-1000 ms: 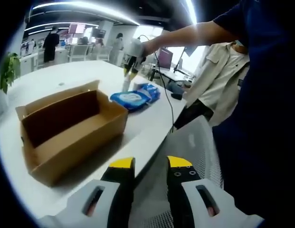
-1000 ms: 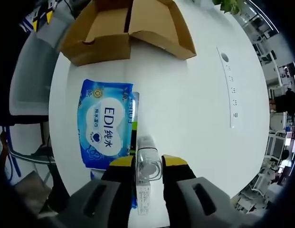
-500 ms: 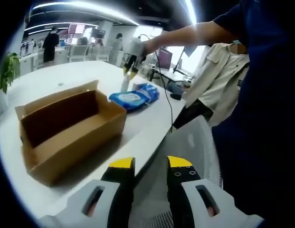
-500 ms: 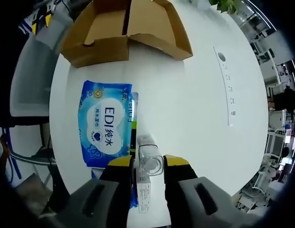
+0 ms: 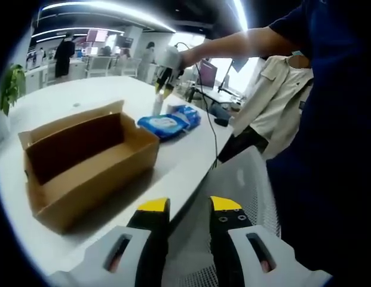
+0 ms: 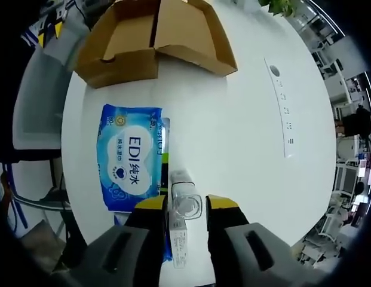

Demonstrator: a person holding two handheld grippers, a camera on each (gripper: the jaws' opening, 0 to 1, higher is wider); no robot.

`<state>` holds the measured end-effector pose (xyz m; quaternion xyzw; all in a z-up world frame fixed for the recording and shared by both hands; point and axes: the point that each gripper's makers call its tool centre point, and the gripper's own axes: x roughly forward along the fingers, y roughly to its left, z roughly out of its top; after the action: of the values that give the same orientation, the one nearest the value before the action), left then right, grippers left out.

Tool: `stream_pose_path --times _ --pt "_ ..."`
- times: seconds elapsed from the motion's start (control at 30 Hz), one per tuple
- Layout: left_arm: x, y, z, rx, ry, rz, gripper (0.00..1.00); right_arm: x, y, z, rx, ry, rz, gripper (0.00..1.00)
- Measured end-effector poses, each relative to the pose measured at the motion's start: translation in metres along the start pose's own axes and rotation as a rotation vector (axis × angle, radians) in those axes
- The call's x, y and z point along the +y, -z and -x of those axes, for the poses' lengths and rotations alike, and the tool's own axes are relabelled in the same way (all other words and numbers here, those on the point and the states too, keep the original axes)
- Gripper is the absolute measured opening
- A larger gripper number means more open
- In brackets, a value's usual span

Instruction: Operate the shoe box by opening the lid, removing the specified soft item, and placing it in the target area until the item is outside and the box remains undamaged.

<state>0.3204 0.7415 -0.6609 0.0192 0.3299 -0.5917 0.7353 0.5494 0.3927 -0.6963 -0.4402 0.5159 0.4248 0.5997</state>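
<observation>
Shoe box of brown cardboard (image 5: 83, 164) lies open on the white round table (image 6: 245, 119), one blue wipes pack (image 6: 130, 156) outside it.

Right gripper (image 6: 185, 206) pinches one clear plastic bottle (image 6: 184, 200) just above the table beside the pack; best lowered straight until it stands, then freed gently. Left gripper (image 5: 188, 206) hangs spread and empty near the table's edge. One box, one pack, one bottle.
</observation>
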Motion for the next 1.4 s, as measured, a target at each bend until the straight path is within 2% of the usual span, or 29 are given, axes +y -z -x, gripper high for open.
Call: stream_pose_path --times 0.17,0.27,0.43,0.57,0.9,1.13,1.23,1.4 --pt "0.000 -0.002 -0.002 -0.006 0.003 -0.001 0.24 0.000 -0.006 0.012 -0.016 0.016 0.015 0.24" --pt "0.002 -0.004 -0.002 -0.013 0.004 -0.004 0.24 -0.002 -0.015 0.029 -0.047 0.038 0.019 0.24" --pt "0.004 -0.008 -0.002 -0.023 0.008 -0.016 0.24 -0.004 -0.019 0.051 -0.060 0.067 0.023 0.26" --pt "0.008 -0.014 0.003 -0.041 -0.003 -0.028 0.24 -0.003 -0.025 0.064 -0.095 0.098 -0.005 0.27" --pt "0.022 -0.024 0.022 -0.082 -0.047 -0.055 0.25 0.025 -0.036 0.084 -0.173 0.158 -0.084 0.28" --pt "0.032 -0.032 0.037 -0.102 -0.088 -0.088 0.25 0.050 -0.041 0.089 -0.212 0.187 -0.143 0.28" --pt "0.040 -0.036 0.043 -0.111 -0.122 -0.104 0.26 0.055 -0.040 0.089 -0.225 0.202 -0.174 0.29" --pt "0.053 -0.044 0.056 -0.139 -0.172 -0.112 0.27 0.071 -0.049 0.092 -0.289 0.228 -0.236 0.29"
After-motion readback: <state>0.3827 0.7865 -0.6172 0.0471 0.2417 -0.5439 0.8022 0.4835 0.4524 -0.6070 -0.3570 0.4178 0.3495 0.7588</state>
